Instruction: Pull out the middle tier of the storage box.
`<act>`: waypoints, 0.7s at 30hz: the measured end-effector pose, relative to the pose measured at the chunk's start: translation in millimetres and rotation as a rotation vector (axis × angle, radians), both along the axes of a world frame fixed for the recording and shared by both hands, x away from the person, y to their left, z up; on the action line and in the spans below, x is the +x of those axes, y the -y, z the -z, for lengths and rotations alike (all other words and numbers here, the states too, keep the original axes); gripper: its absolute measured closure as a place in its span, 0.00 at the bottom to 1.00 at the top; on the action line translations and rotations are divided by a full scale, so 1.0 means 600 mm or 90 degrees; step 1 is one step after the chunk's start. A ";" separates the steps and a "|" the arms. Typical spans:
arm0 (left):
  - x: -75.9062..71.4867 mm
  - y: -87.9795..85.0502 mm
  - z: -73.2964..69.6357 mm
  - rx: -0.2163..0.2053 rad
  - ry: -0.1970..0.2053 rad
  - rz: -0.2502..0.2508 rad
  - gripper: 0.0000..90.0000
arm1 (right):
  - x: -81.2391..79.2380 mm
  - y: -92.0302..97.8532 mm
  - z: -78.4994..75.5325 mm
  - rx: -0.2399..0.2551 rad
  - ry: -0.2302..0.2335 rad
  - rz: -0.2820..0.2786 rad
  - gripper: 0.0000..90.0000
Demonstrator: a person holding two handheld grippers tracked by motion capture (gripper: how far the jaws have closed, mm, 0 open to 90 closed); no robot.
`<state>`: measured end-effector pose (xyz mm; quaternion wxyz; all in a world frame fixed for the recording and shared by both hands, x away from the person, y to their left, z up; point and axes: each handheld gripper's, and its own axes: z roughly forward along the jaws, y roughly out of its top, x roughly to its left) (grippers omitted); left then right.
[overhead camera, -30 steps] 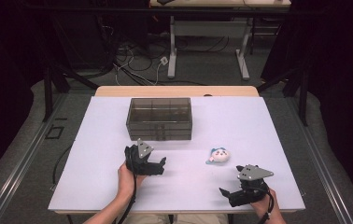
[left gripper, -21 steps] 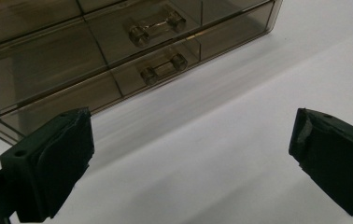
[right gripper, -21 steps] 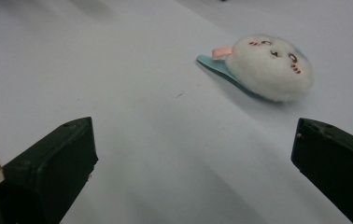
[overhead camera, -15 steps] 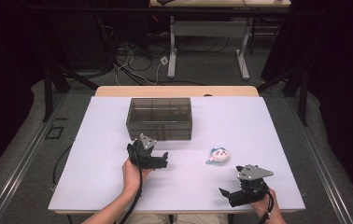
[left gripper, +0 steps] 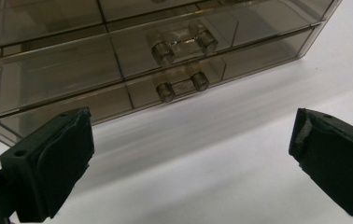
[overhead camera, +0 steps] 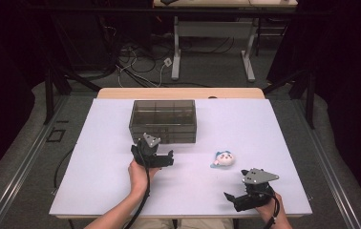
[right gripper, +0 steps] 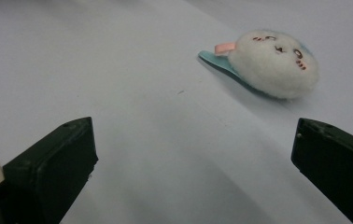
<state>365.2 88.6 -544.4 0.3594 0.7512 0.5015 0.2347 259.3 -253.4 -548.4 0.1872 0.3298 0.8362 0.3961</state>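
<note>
The left claw [overhead camera: 163, 153], jaws wide apart, faces the drawer box's [overhead camera: 163, 120] lower handle [left gripper: 182, 85] straight ahead, while the spread right claw [overhead camera: 232, 199] idles near the plush toy [overhead camera: 223, 159].

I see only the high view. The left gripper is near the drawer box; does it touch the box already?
Observer: No. In the left gripper view the left gripper is open, with bare table between its fingers and the drawer box.
Operator: Which drawers have handles?
Observer: Two drawers, one above the other; the lower handle is nearer.
Operator: And the toy?
Observer: The right gripper view shows the plush toy ahead of the open right gripper, untouched.
</note>
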 end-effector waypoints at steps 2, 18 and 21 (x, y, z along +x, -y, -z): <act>0.001 0.004 0.000 -0.007 0.002 -0.006 0.02 | 0.000 0.000 0.000 0.002 0.000 0.001 0.00; 0.005 0.014 0.000 -0.018 0.033 -0.035 0.11 | 0.000 0.000 0.000 0.002 -0.001 0.000 0.00; 0.006 0.015 0.000 -0.020 0.039 -0.038 0.12 | 0.000 0.000 0.000 0.001 -0.002 -0.001 0.00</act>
